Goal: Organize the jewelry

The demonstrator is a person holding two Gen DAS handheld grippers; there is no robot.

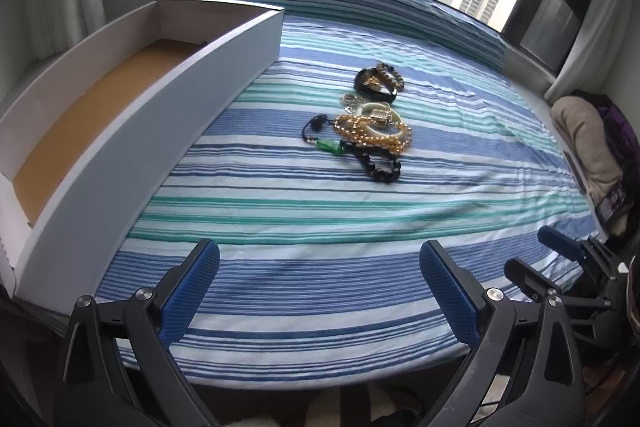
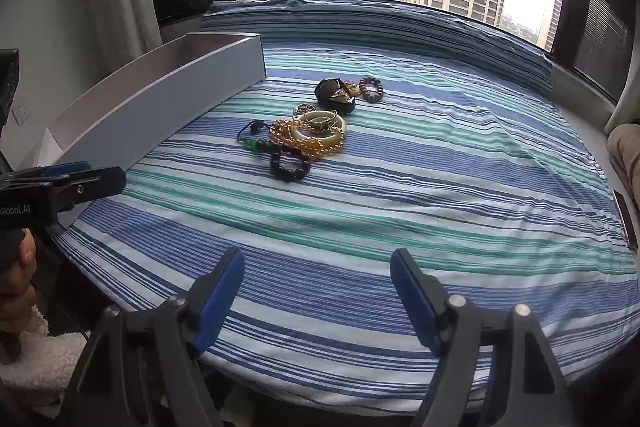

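A heap of jewelry [image 1: 370, 125] lies in the middle of a blue, teal and white striped cloth [image 1: 320, 219]. It holds amber bead strands [image 2: 304, 141], a pale bangle [image 2: 320, 131], a black bead bracelet [image 2: 289, 165], a green pendant on a dark cord [image 2: 251, 143], a brown bead bracelet [image 2: 371, 89] and a black pouch [image 2: 334, 95]. My left gripper [image 1: 320, 259] stands open over the cloth's near edge, well short of the heap. My right gripper [image 2: 318, 267] is likewise open and empty. Each gripper shows at the side of the other's view.
A long white drawer [image 1: 132, 131] with a brown bottom lies on the left, its near wall along the cloth. Behind the cloth is a window with tower blocks. Beige fabric [image 1: 588, 143] and dark things are piled at the right edge. A hand [image 2: 18, 291] grips the left tool.
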